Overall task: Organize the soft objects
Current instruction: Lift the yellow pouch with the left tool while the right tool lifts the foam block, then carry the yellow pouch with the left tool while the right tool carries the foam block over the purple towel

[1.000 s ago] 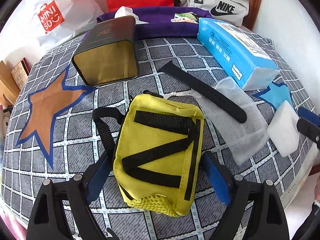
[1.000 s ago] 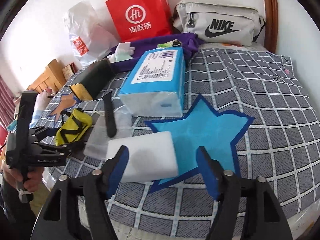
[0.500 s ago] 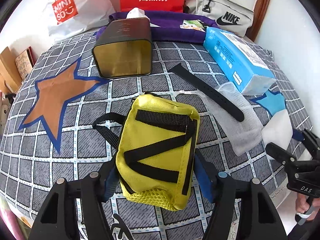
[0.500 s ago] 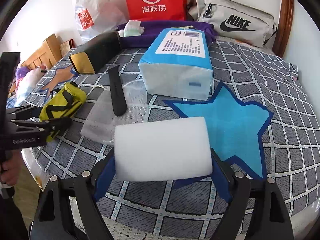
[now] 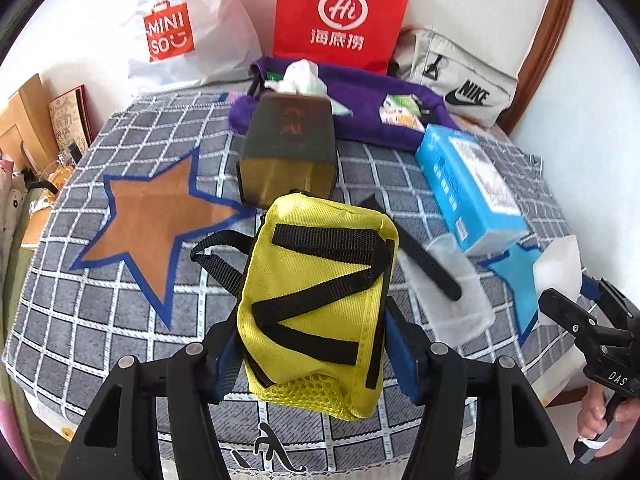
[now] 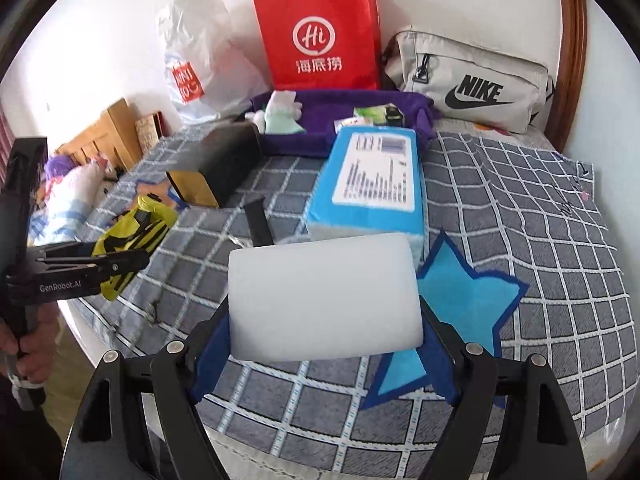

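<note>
My left gripper (image 5: 312, 344) is shut on a yellow pouch with black straps (image 5: 320, 288) and holds it above the checked cloth; the pouch also shows in the right wrist view (image 6: 132, 236). My right gripper (image 6: 324, 340) is shut on a white sponge block (image 6: 324, 296), lifted off the cloth; the sponge also shows at the right of the left wrist view (image 5: 560, 264). A purple fabric tray (image 6: 320, 120) with a small plush and packets stands at the back of the table.
On the checked tablecloth (image 6: 520, 208) lie a blue tissue pack (image 6: 372, 188), a dark tin box (image 5: 288, 152), a black strap (image 5: 428, 264) on a clear mesh bag (image 5: 456, 300). Red paper bag (image 5: 340, 12), Miniso bag (image 5: 172, 36) and grey Nike pouch (image 6: 472, 84) stand behind.
Both grippers closed on their objects and lifted them: the left on the yellow pouch, the right on the white sponge. Both now sit higher above the cloth.
</note>
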Motion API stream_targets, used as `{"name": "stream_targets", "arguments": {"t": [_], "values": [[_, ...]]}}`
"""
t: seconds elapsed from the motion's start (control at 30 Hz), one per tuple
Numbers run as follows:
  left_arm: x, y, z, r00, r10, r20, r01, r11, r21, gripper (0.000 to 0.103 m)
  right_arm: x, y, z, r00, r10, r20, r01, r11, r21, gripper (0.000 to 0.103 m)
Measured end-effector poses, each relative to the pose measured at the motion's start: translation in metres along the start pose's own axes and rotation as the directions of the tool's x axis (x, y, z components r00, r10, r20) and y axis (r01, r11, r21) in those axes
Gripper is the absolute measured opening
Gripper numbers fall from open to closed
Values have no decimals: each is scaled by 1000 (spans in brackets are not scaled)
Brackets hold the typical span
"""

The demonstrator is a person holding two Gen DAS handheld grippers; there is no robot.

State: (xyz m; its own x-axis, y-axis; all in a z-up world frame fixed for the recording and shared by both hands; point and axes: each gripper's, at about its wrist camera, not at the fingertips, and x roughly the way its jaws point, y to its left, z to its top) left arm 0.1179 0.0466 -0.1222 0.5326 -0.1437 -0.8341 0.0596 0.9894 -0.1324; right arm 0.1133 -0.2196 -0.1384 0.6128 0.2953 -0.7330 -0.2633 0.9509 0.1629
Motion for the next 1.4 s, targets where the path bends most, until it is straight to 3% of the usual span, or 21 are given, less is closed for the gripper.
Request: {"name": "stream_targets", "arguments": {"t": [0.2,0.33,0.77,1.4], "values": [[-20,-2,25,998,6,58,-5,1000,-18,60,-12,-3,31,999,-23,27,22,999,26,81],[-27,-9,41,994,71,86,-70,997,-11,60,-13,-10,50,1000,16,21,-18,997,73,81],[-25,-22,90,986,115,120,-116,993,0,60,-25,-7,106,995,14,104,-14,1000,-4,82],[22,-5,162,989,114,93,-111,993,-42,60,36,-33,164,997,12,81,-11,1000,-5,82]]}}
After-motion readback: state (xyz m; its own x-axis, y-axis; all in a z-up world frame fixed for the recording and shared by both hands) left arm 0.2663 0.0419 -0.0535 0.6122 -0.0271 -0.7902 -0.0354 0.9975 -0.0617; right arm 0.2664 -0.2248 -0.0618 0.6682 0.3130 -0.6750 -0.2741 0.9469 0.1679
